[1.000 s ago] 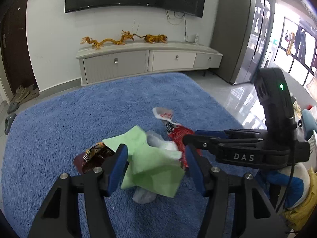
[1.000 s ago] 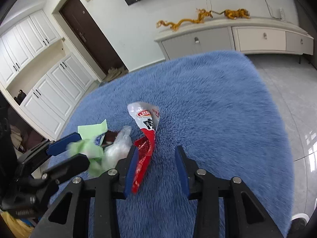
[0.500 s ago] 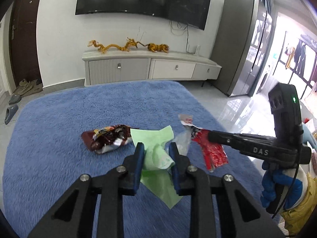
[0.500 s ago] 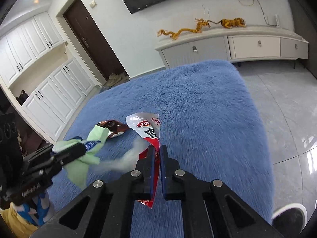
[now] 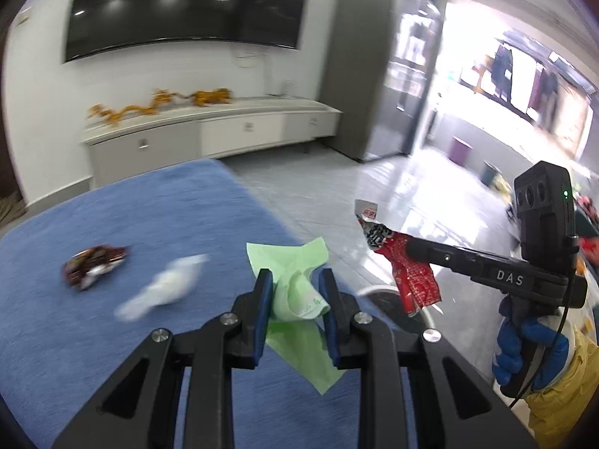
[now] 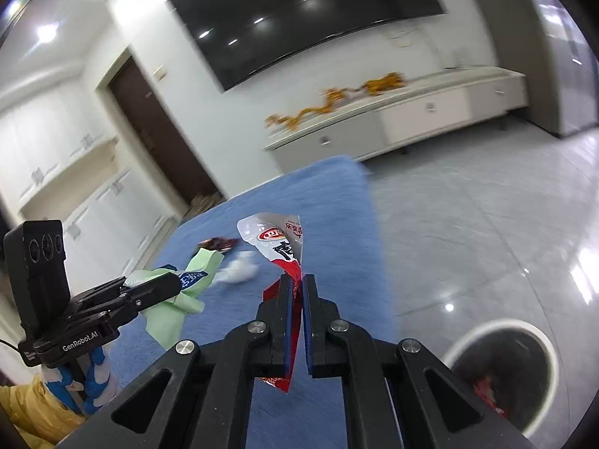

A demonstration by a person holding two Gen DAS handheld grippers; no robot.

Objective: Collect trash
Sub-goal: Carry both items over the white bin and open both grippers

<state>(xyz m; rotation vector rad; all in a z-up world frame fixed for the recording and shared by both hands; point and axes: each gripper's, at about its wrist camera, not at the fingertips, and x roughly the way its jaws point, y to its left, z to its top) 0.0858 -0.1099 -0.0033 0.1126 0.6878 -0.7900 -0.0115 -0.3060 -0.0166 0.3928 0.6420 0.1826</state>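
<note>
The left gripper (image 5: 295, 292) is clamped on a crumpled green paper (image 5: 297, 297), held above the right edge of the blue rug (image 5: 149, 217). The right gripper (image 6: 295, 293) pinches a red-and-white snack wrapper (image 6: 279, 241) above the rug's edge, with a white-rimmed bin (image 6: 539, 340) on bare grey tile just right. A dark wrapper (image 5: 93, 265) and a white scrap (image 5: 164, 290) lie apart on open rug.

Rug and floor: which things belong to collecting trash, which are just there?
Job: green paper in left hand-held gripper; red wrapper in right hand-held gripper; white plastic; brown wrapper; bin.
Bystanders: TV, dragon ornaments, cabinet.
</note>
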